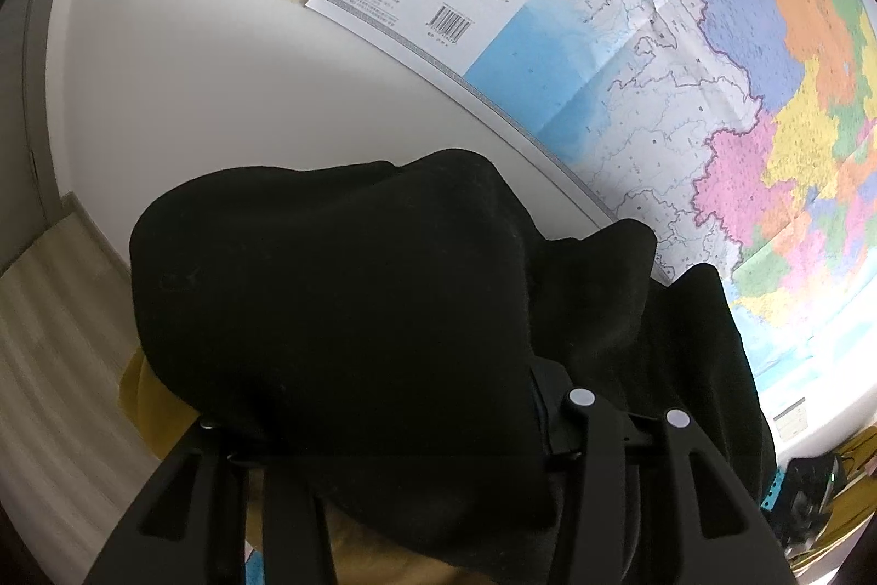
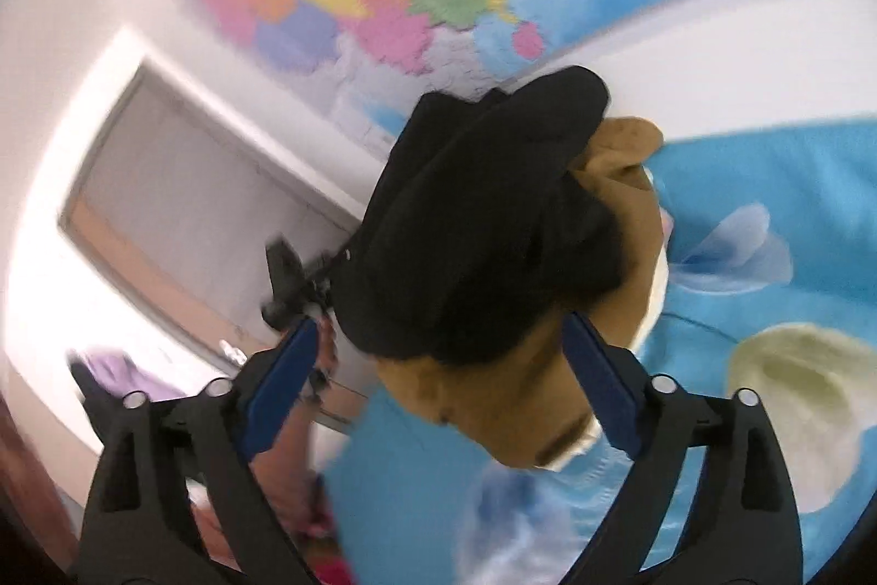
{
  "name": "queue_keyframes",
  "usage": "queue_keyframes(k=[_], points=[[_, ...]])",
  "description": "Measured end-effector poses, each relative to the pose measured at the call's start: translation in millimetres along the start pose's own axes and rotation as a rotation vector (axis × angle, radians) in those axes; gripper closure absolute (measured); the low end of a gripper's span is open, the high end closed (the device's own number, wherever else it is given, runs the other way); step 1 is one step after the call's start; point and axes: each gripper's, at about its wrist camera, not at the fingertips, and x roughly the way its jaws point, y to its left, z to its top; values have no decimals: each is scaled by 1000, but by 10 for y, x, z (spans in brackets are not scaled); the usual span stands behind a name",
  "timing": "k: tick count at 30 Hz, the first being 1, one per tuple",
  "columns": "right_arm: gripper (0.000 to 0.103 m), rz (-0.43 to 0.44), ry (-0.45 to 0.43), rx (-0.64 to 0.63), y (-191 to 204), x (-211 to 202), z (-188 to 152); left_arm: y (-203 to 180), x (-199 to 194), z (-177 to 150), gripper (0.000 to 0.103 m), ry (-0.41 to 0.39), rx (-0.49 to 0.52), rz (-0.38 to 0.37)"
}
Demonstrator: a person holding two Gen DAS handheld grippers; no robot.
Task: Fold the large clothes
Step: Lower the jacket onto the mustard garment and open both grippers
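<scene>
A black garment [image 1: 340, 300] hangs bunched over my left gripper [image 1: 394, 426] and hides its fingertips; the jaws look closed on the cloth. A mustard-brown garment [image 1: 383, 557] shows beneath it. In the right wrist view the same black garment [image 2: 482, 223] lies bunched on a brown garment [image 2: 493, 398] over a blue flowered bedsheet [image 2: 740, 179]. My right gripper [image 2: 438, 355] is wide open, its blue-padded fingers [image 2: 285, 376] on either side of the bundle.
A large colourful map [image 1: 767, 102] is taped to the white wall. A wooden floor [image 1: 49, 365] lies at the left. A grey door frame [image 2: 181, 201] and purple cloth [image 2: 115, 371] show left of the bed. Dark gear [image 1: 811, 486] sits at the right.
</scene>
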Motion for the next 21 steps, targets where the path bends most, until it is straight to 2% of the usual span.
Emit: queue_keyframes(k=[2, 4, 5, 6, 7, 9, 10, 11, 12, 13, 15, 18, 21], points=[[8, 9, 35, 113, -90, 184, 137, 1, -4, -1, 58, -1, -8, 1], [37, -3, 53, 165, -103, 413, 275, -1, -1, 5, 58, 2, -13, 1], [70, -3, 59, 161, -70, 497, 338, 1, 0, 9, 58, 5, -18, 1], [81, -21, 37, 115, 32, 507, 395, -2, -4, 17, 59, 6, -19, 4], [86, -32, -3, 31, 172, 474, 429, -18, -15, 23, 59, 4, -9, 10], [87, -98, -109, -236, 616, 326, 390, -54, -45, 13, 60, -8, 17, 8], [87, -130, -131, -352, 766, 306, 314, -66, -49, 4, 59, -11, 26, 8], [87, -155, -128, -392, 789, 336, 258, -64, -45, -6, 59, -9, 29, 13], [87, -177, -104, -388, 747, 379, 228, -34, -28, -14, 58, 1, 20, 19], [87, -225, -42, -364, 628, 464, 180, -5, -20, -20, 57, 5, 11, 13], [79, -268, 35, -259, 338, 539, 115, 10, -26, -34, 52, 4, 23, 8], [71, -263, 75, -150, 104, 538, 30, -60, -104, -80, 41, -10, 51, 60], [54, -293, 74, -136, 137, 473, 20, -123, -260, -135, 35, -43, 67, 120]])
